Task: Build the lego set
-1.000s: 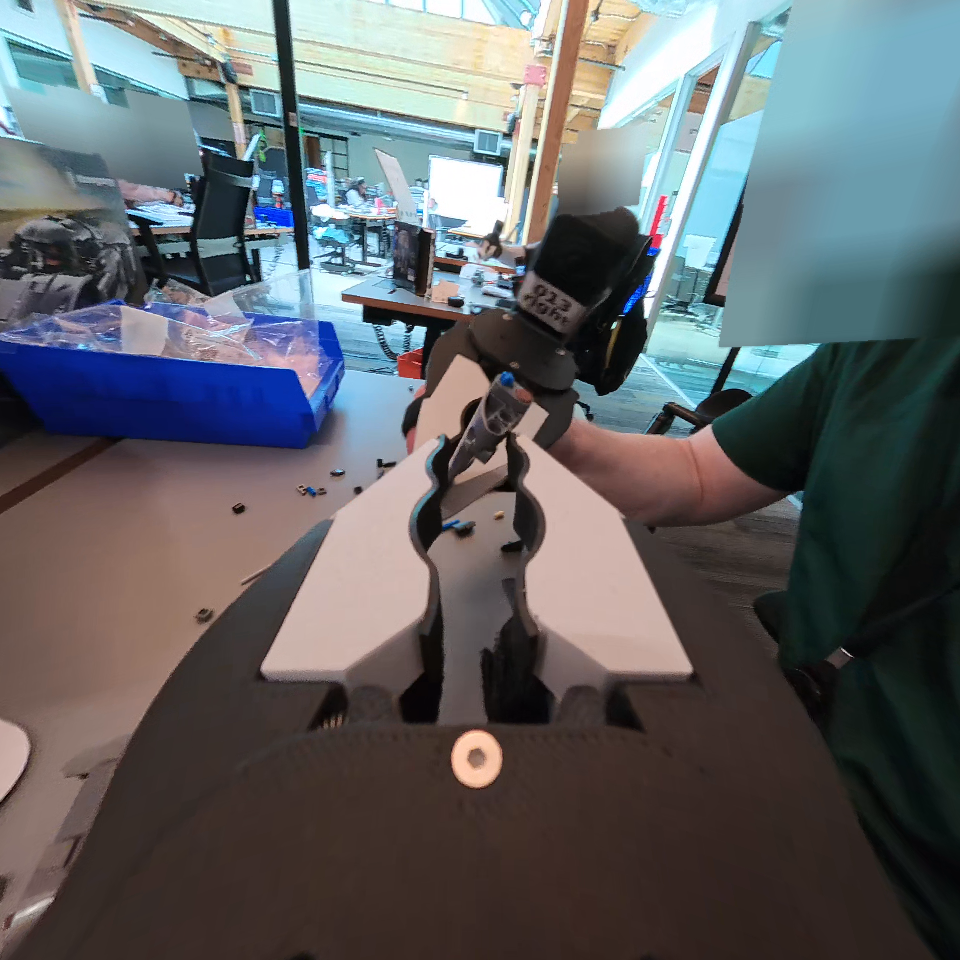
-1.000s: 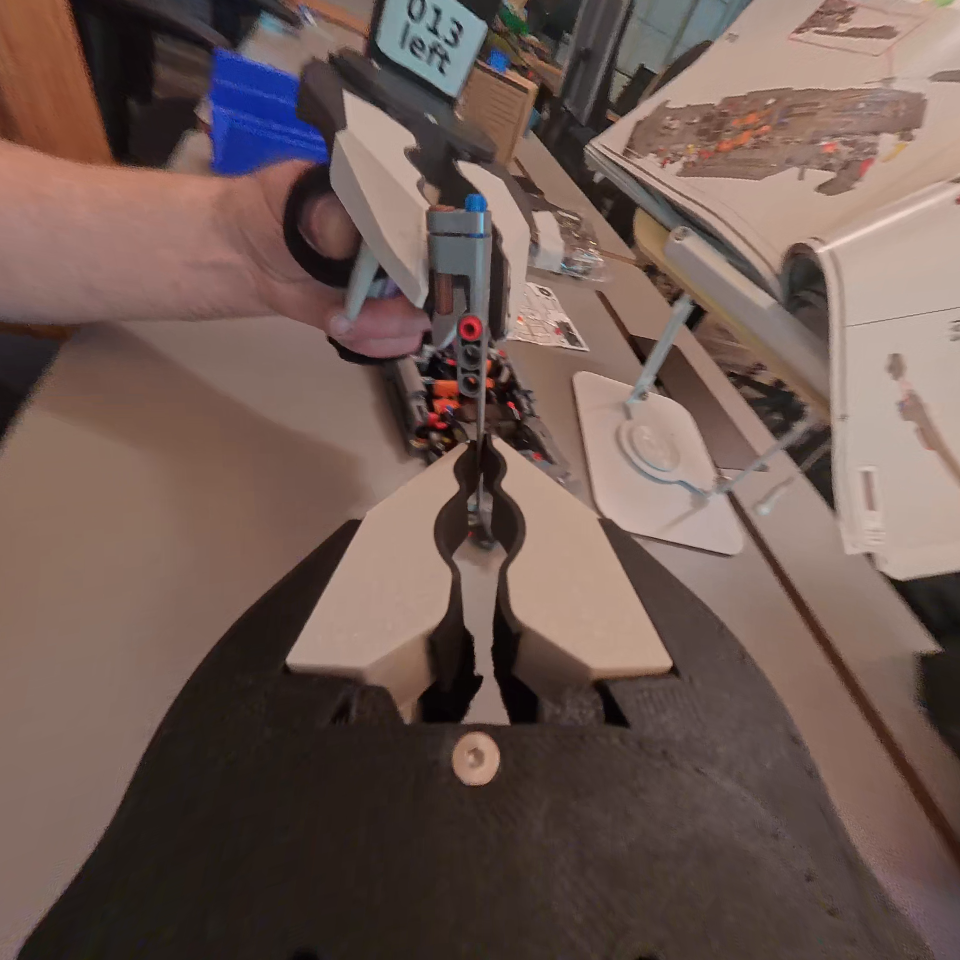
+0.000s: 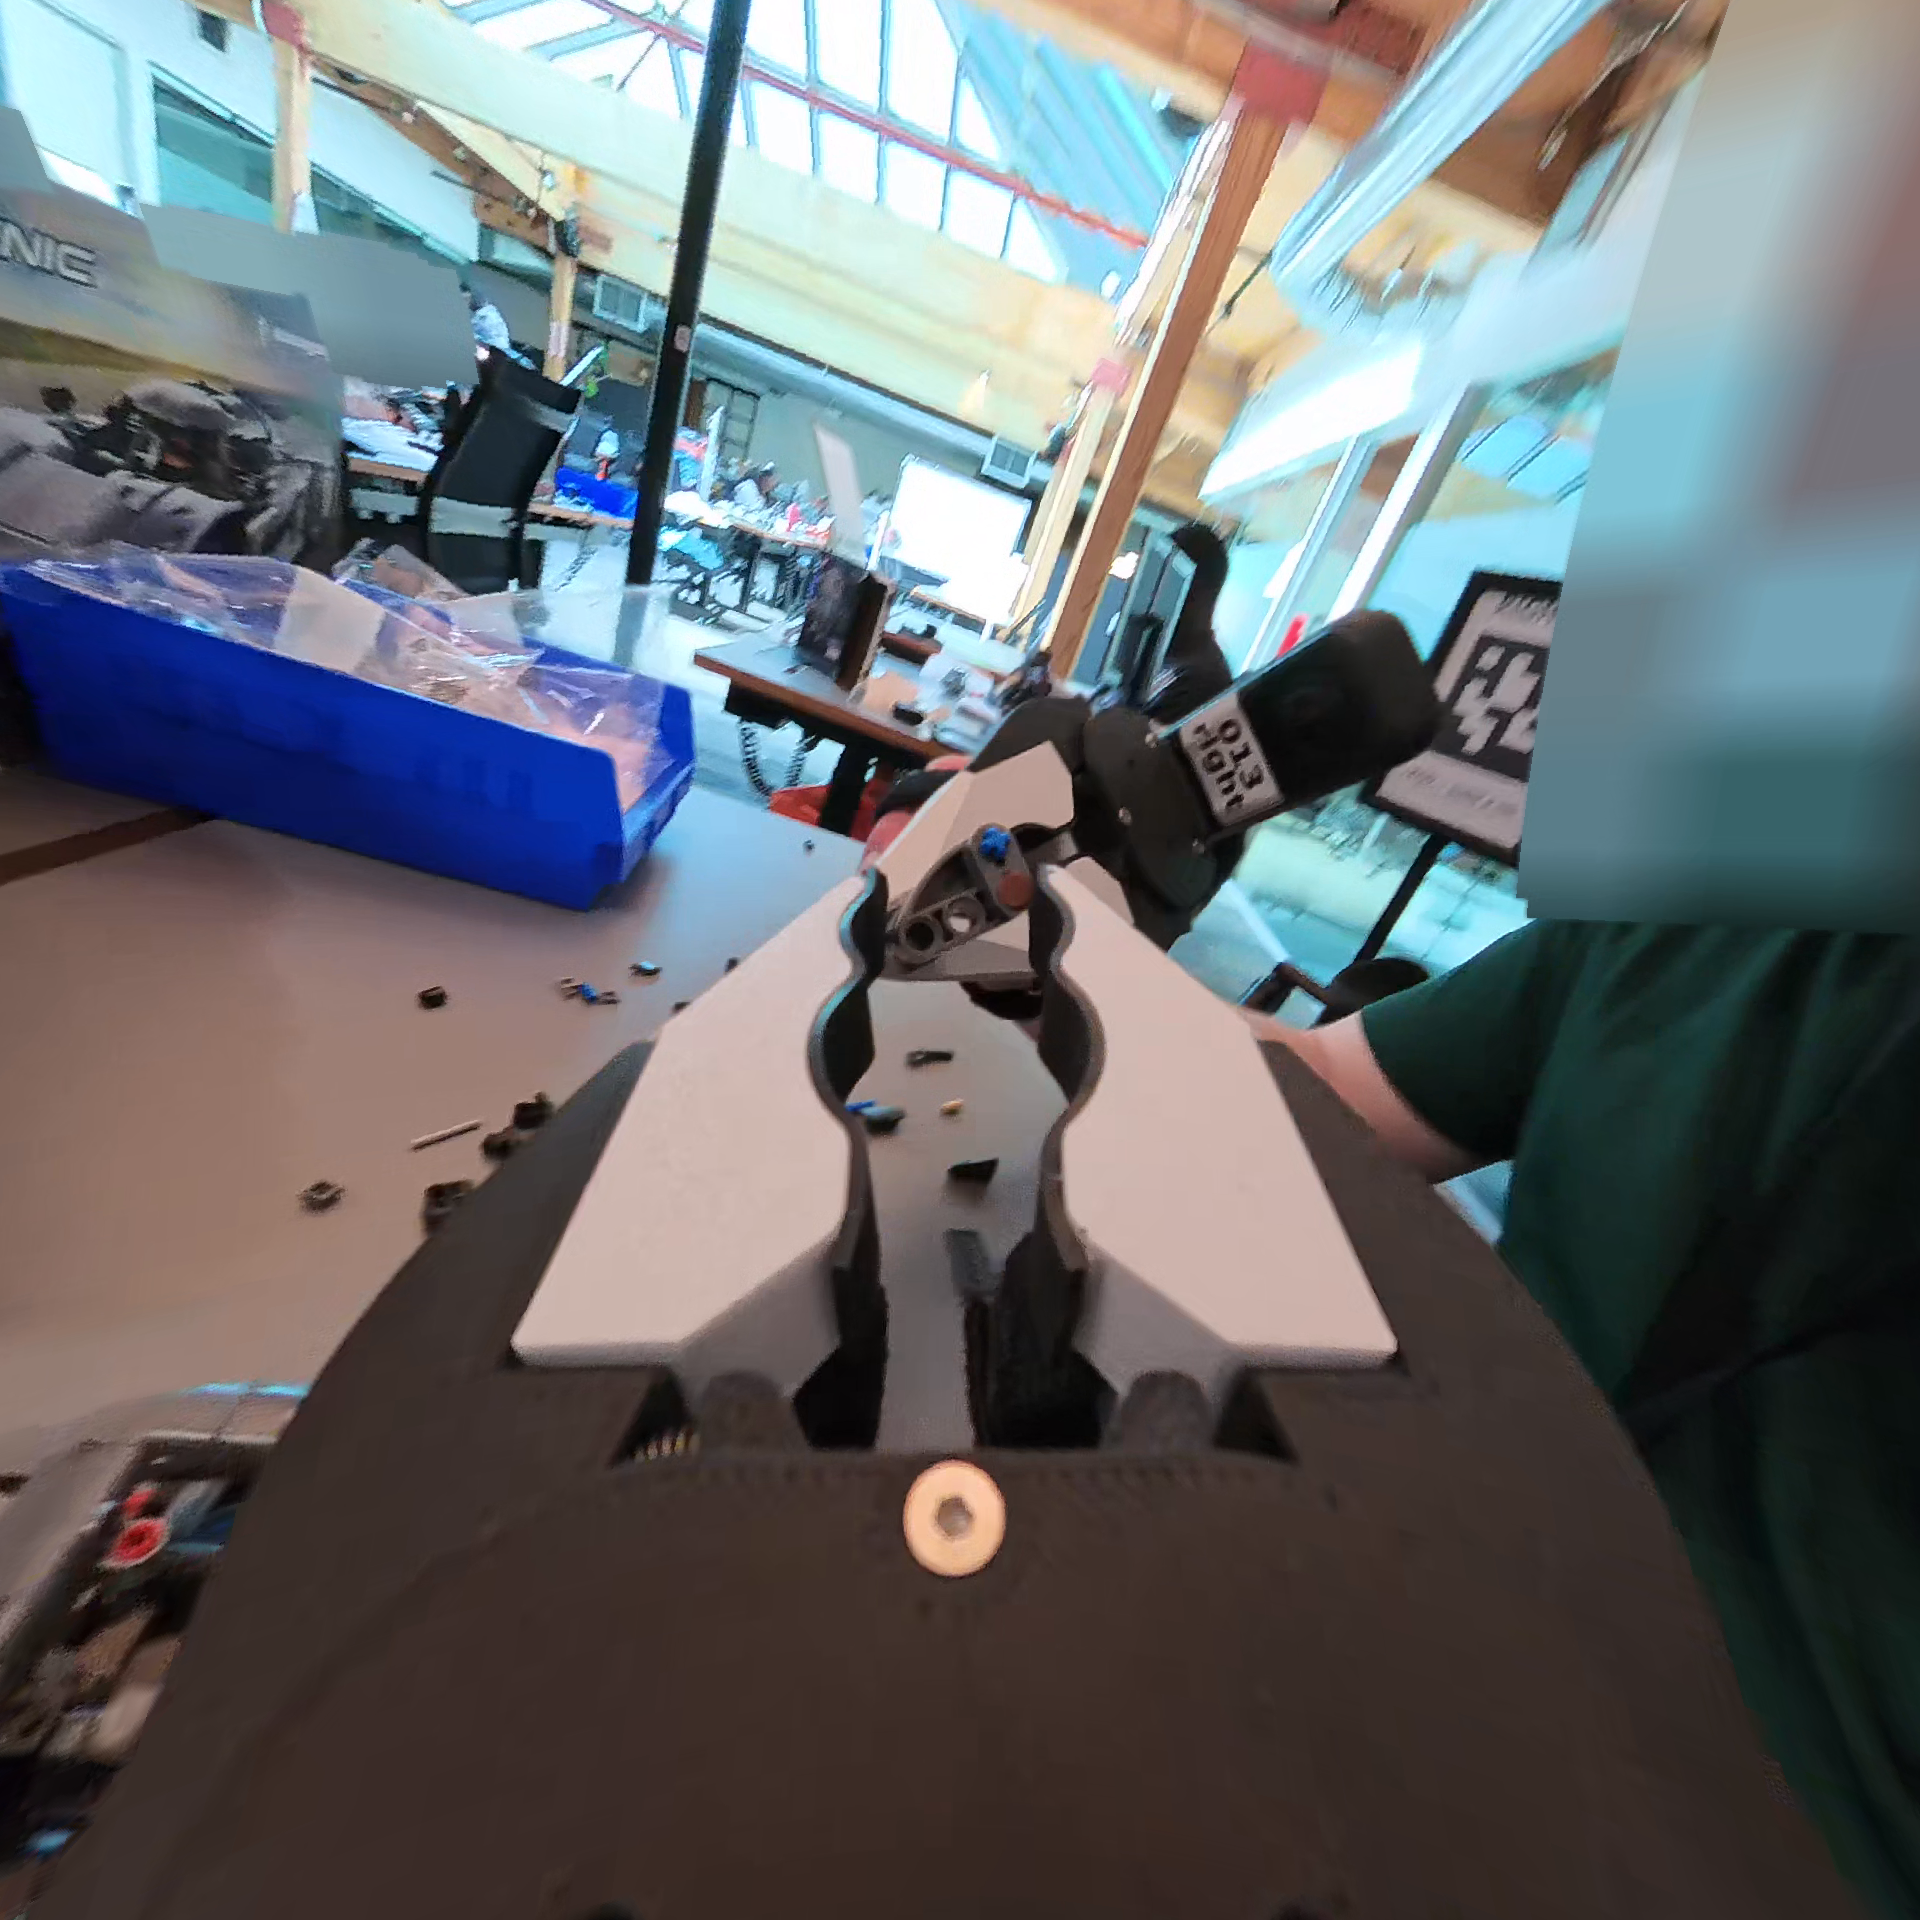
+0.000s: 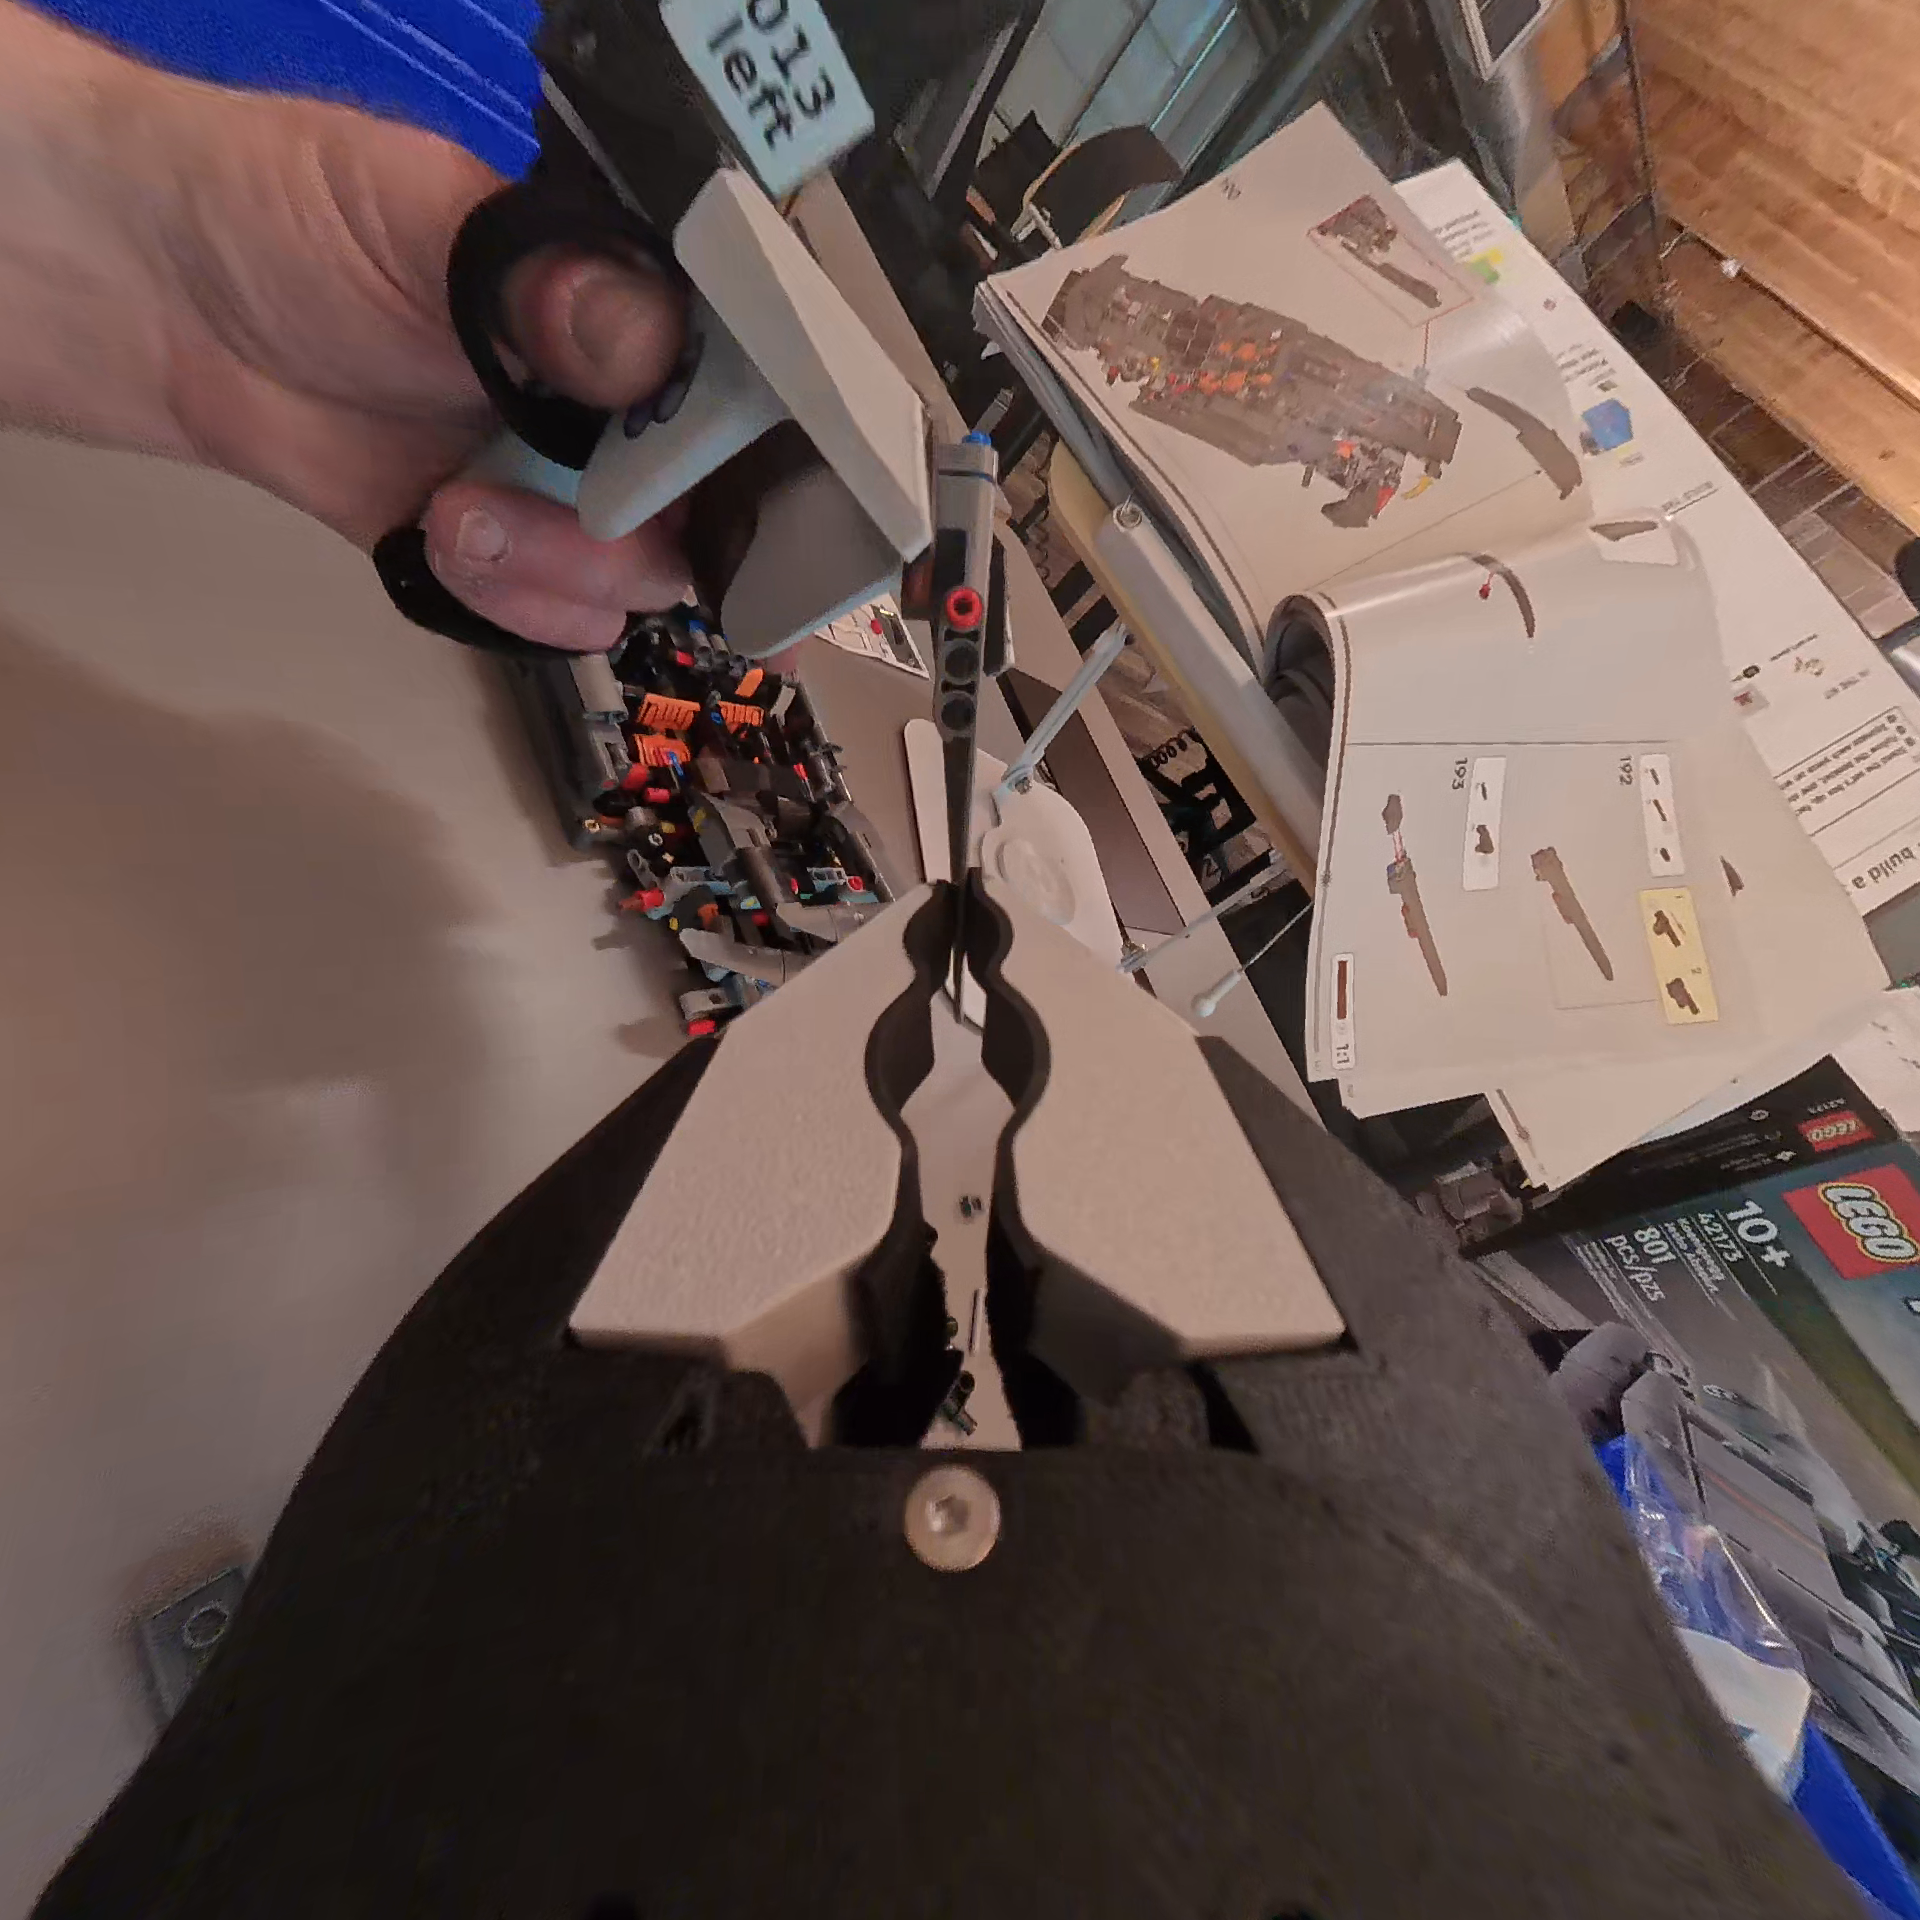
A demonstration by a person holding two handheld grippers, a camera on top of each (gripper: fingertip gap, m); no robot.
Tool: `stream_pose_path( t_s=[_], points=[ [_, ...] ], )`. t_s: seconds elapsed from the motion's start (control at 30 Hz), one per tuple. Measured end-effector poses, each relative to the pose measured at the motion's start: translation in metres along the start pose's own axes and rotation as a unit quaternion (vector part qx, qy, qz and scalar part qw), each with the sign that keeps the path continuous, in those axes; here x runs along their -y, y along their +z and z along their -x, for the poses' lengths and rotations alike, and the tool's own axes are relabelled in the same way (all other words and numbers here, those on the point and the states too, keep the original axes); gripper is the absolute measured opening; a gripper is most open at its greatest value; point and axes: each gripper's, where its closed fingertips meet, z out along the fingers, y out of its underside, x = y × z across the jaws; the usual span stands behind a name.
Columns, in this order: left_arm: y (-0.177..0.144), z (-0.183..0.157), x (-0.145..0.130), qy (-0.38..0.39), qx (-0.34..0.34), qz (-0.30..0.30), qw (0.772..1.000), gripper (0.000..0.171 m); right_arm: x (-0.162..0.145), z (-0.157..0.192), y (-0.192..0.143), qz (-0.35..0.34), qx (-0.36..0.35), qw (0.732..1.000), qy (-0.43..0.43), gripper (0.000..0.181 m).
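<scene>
A small lego piece (image 4: 958, 623), a grey beam with holes, a red pin, a blue pin on top and a thin dark panel below, is held up in the air. My right gripper (image 4: 961, 894) is shut on the thin panel. My left gripper (image 3: 956, 914) has its jaws apart, and the beam (image 3: 951, 920) lies across the gap between its tips. In the right wrist view the left gripper (image 4: 904, 551) comes in from the left at the beam's top. The right gripper (image 3: 1039, 847) shows behind the beam. The main lego build (image 4: 717, 790) lies on the table below.
A blue bin (image 3: 343, 727) with plastic bags stands at the back left. Small loose parts (image 3: 520, 1122) lie scattered on the table. An open instruction booklet (image 4: 1455, 520) on a stand and a lego box (image 4: 1766, 1247) are on the right. A person in a green shirt (image 3: 1662, 1247) is close. The tips of one gripper are about 5 cm away from the tips of the other.
The left gripper has rolled about a quarter turn around the piece, so the beam now lies across its tips instead of standing up. The right gripper still holds the panel.
</scene>
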Motion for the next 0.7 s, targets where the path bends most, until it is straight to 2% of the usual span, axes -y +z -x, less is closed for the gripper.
stream_pose_path(
  t_s=[0.07, 0.13, 0.2, 0.27, 0.37, 0.47, 0.57, 0.7],
  points=[
    [0.0, 0.001, 0.001, -0.018, -0.008, -0.013, 1.0, 0.026, 0.001, 0.001, -0.001, -0.001, 0.006, 1.0, 0.006, 0.0],
    [0.0, 0.007, 0.0, -0.01, 0.013, -0.011, 1.0, 0.026, -0.002, 0.002, 0.0, 0.006, 0.013, 1.0, 0.017, 0.0],
    [-0.003, 0.017, 0.0, 0.031, 0.071, -0.006, 0.997, 0.035, -0.006, -0.001, 0.001, 0.014, 0.014, 0.999, 0.037, 0.0],
    [-0.006, 0.017, 0.005, 0.104, 0.126, 0.0, 0.987, 0.035, -0.012, -0.003, 0.002, 0.028, 0.014, 0.998, 0.053, 0.0],
    [-0.01, 0.018, 0.01, 0.207, 0.22, 0.032, 0.953, 0.032, -0.018, -0.006, 0.004, 0.04, 0.01, 0.997, 0.067, 0.0],
    [-0.011, 0.017, 0.014, 0.292, 0.304, 0.07, 0.904, 0.022, -0.022, -0.008, 0.005, 0.053, -0.001, 0.996, 0.066, 0.0],
    [-0.009, 0.023, 0.008, 0.321, 0.363, 0.117, 0.867, 0.017, -0.022, -0.009, 0.005, 0.056, -0.008, 0.996, 0.065, 0.0],
    [-0.011, 0.033, 0.005, 0.333, 0.414, 0.145, 0.835, 0.018, -0.024, -0.01, 0.006, 0.067, -0.02, 0.996, 0.052, 0.0]
  ],
)
